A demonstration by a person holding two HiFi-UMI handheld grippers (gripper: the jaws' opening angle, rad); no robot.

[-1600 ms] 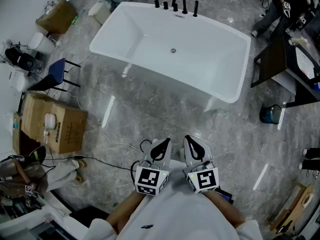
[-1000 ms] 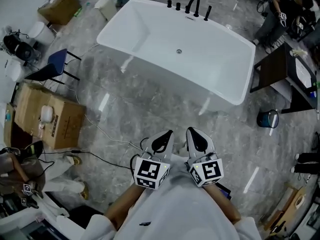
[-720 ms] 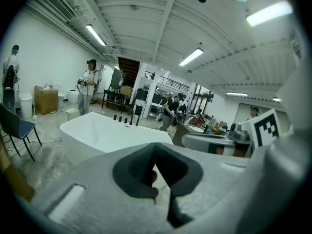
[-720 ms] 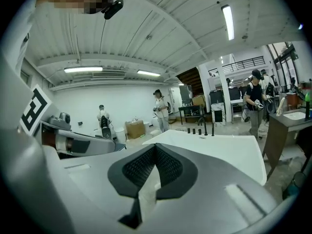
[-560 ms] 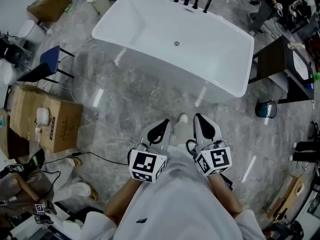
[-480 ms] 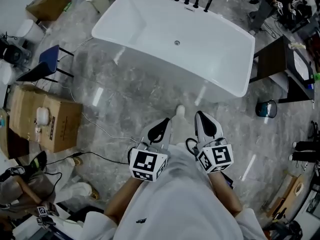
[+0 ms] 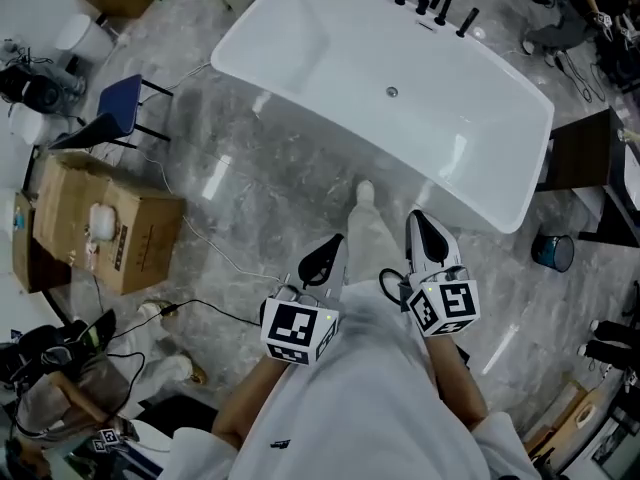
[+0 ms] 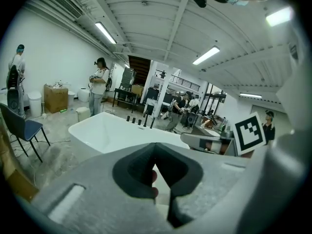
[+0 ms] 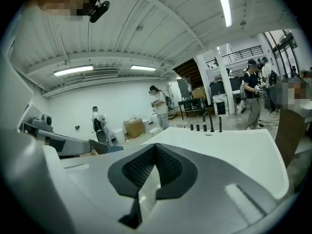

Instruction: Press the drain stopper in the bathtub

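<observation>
Left gripper [image 7: 322, 258], right gripper [image 7: 428, 236]: jaws pressed together, empty. Bathtub [image 7: 470, 98] at 12 o'clock, well apart from both; drain stopper [image 7: 392, 92] small, mid tub floor. Risk: long reach over rim (stopper sits deep), closed tip slips off stopper, press fails.

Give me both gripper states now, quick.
Left hand-held gripper: closed, holding nothing.
Right hand-held gripper: closed, holding nothing.

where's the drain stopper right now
In the head view the drain stopper sits in the floor of the white bathtub, upper right of centre in the picture, close to the black faucet on the tub's far rim.
</observation>
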